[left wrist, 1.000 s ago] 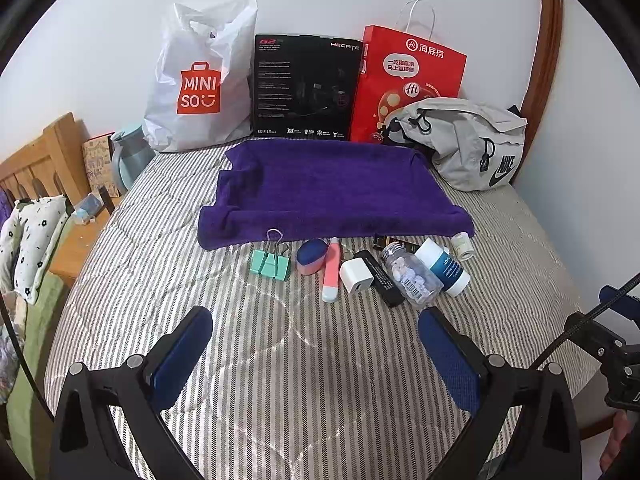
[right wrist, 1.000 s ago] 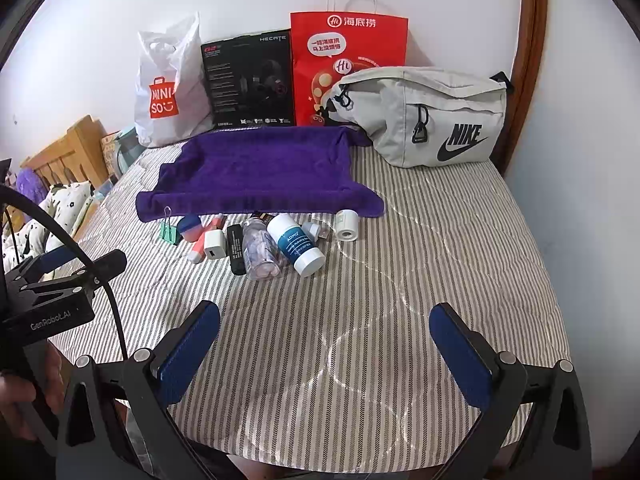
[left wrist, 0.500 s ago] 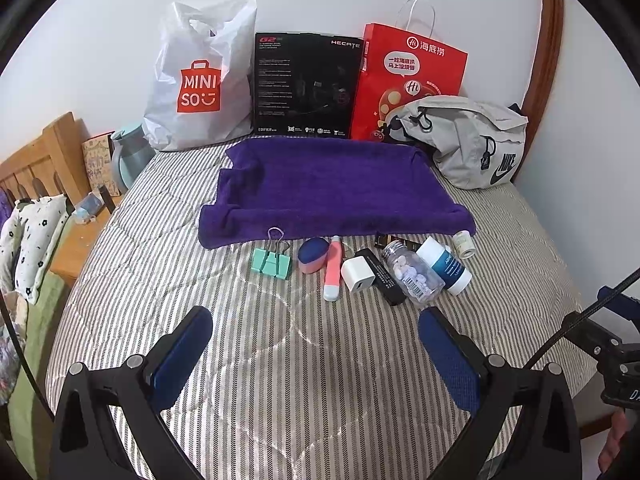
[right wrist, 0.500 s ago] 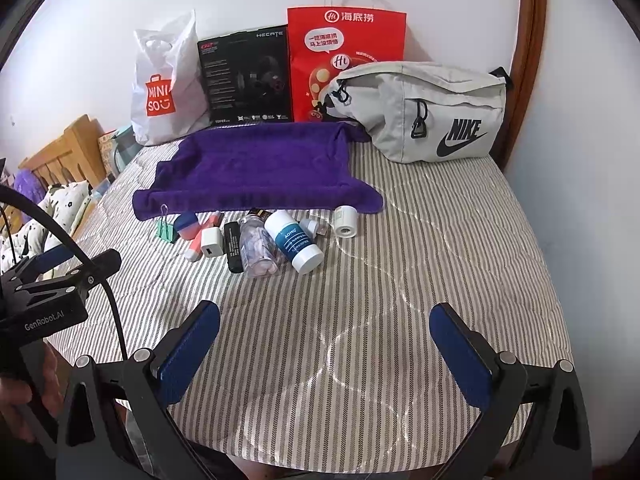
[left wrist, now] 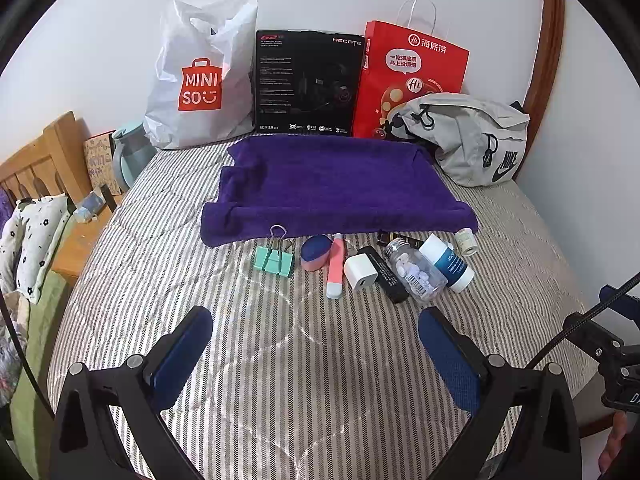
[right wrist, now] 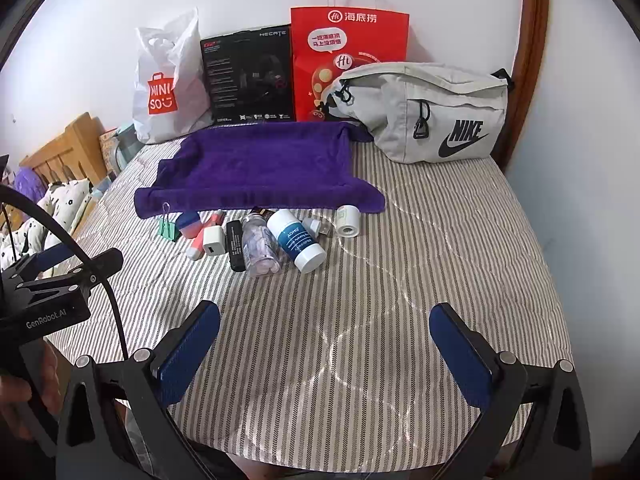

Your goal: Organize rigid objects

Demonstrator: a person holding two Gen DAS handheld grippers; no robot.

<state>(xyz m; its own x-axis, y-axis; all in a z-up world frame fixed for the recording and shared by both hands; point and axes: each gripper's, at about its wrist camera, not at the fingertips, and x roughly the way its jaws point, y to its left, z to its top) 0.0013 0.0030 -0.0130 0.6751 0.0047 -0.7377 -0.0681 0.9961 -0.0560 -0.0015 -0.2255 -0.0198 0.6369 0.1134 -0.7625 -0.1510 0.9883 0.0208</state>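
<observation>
A row of small objects lies on the striped bed just in front of a purple towel (left wrist: 336,184) (right wrist: 256,164): a mint binder clip (left wrist: 274,260), a pink and blue case (left wrist: 316,253), a pink tube (left wrist: 335,267), a white charger cube (left wrist: 360,272) (right wrist: 213,241), a black stick (left wrist: 386,276), a clear pill bottle (left wrist: 416,270) (right wrist: 261,246), a blue-labelled white bottle (left wrist: 450,263) (right wrist: 296,242) and a small white roll (left wrist: 466,236) (right wrist: 347,221). My left gripper (left wrist: 314,354) and right gripper (right wrist: 324,354) hover open over bare bedding, well short of the row.
Against the wall stand a white Miniso bag (left wrist: 196,84), a black box (left wrist: 306,84), a red paper bag (left wrist: 412,76) and a grey Nike waist bag (right wrist: 432,112). A wooden headboard (left wrist: 36,164) and pillows lie left. The bed's right edge meets the wall.
Both grippers have eased slightly forward toward the row of objects, which looks a little nearer. Nothing on the bed has moved; both stay open.
</observation>
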